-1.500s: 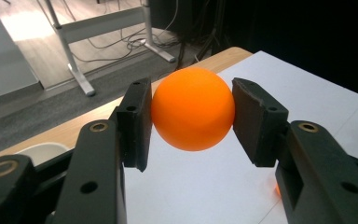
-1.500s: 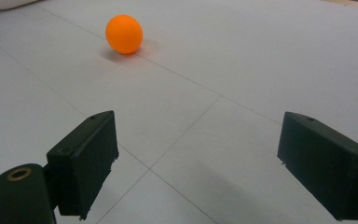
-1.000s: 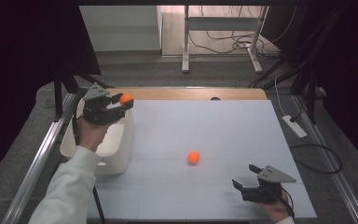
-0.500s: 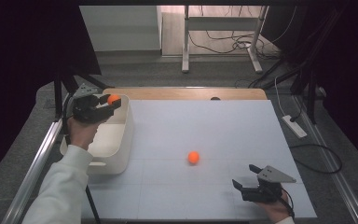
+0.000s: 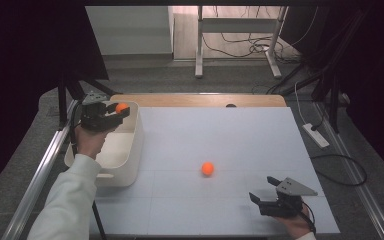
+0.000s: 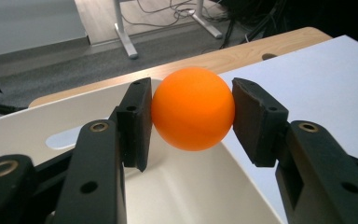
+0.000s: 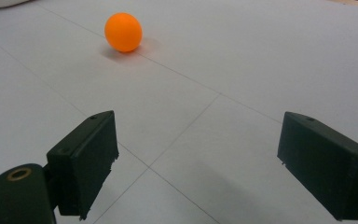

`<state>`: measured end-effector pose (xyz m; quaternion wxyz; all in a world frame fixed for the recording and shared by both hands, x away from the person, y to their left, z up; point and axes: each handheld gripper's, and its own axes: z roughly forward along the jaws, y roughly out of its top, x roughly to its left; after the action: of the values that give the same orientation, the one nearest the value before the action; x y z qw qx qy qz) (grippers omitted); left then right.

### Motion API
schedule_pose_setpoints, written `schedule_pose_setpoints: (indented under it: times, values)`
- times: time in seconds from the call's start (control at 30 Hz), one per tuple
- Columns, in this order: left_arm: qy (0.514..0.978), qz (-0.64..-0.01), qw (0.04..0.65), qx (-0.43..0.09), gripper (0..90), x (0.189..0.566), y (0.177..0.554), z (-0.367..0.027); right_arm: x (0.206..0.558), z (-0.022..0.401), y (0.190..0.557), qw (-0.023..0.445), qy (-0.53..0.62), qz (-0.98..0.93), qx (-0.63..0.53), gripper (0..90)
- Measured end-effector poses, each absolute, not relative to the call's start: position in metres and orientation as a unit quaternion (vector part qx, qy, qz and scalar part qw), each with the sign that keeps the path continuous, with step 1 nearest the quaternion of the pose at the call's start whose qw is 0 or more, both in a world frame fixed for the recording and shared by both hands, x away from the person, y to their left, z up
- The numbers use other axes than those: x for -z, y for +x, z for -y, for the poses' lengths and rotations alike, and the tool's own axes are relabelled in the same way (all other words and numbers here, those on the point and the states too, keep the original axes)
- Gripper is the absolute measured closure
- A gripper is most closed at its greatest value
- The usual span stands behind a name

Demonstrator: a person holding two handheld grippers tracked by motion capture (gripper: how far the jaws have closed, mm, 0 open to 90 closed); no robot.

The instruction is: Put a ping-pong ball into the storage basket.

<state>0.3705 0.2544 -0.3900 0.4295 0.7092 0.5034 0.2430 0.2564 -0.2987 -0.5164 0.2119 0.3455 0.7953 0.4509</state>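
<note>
Left gripper (image 5: 116, 111) clamped shut, raised; right gripper (image 5: 261, 197) gaping, low

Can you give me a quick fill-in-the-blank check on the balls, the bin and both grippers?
1. The left gripper is shut on an orange ____.
2. It holds it above the white ____.
3. The right gripper has its jaws ____.
4. The second orange ball lies on the ____.

Missing words: ball; bin; open; table.

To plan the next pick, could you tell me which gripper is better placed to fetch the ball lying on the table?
Right: the right gripper stands open near the loose orange ball; the left gripper is occupied.
</note>
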Motion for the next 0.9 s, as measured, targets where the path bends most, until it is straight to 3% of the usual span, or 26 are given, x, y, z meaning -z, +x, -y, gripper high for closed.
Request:
schedule_pose_setpoints:
  times: [0.9]
  values:
    - [0.716,-0.527,0.397,-0.226,50.3,0.404,0.378,-0.269,0.517,0.299,0.258,0.21,0.343,-0.797,-0.45,11.9]
